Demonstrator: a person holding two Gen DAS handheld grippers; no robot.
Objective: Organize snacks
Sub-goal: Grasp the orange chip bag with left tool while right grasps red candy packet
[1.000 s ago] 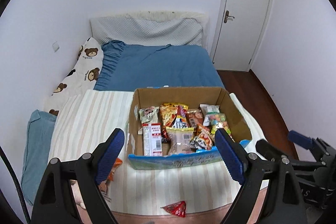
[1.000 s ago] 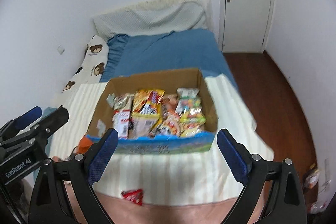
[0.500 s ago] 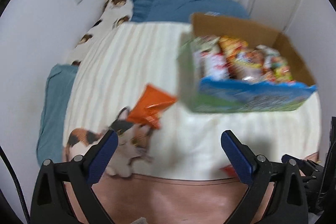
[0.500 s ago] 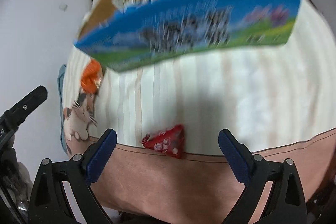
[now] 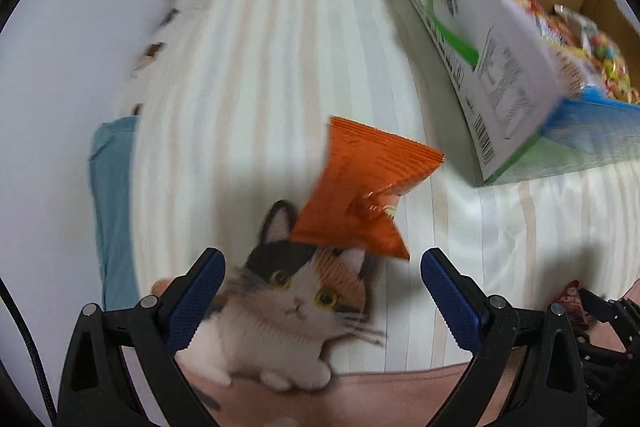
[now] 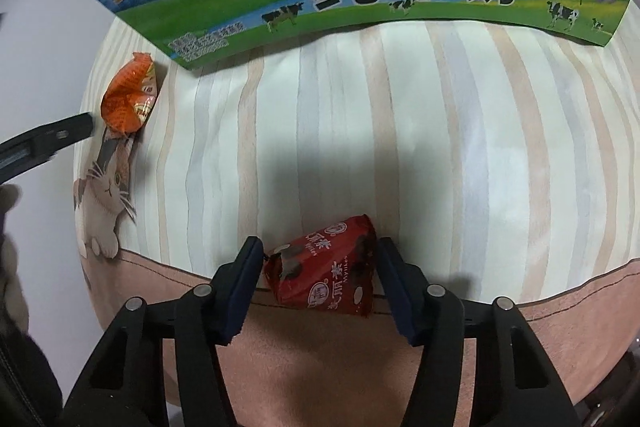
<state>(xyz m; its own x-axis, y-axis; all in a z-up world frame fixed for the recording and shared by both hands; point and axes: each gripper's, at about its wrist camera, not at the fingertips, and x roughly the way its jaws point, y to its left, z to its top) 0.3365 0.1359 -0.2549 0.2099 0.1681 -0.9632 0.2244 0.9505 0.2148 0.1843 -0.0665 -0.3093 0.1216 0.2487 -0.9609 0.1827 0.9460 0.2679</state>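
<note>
the right hand-held gripper (image 6: 318, 277) is closing with the red snack packet (image 6: 325, 269) between its jaws at the near edge of the bed (image 6: 400, 147), where striped cover meets pink border; the pads look just at the packet's sides, not yet pressing, so the squeeze should land across the packet's middle and stay gentle on the soft foil. the left hand-held gripper (image 5: 322, 293) hangs wide apart and empty just short of the orange snack bag (image 5: 360, 195), which lies beside the milk carton box (image 5: 500, 75) of snacks; it should come further forward to straddle the bag before closing.
</note>
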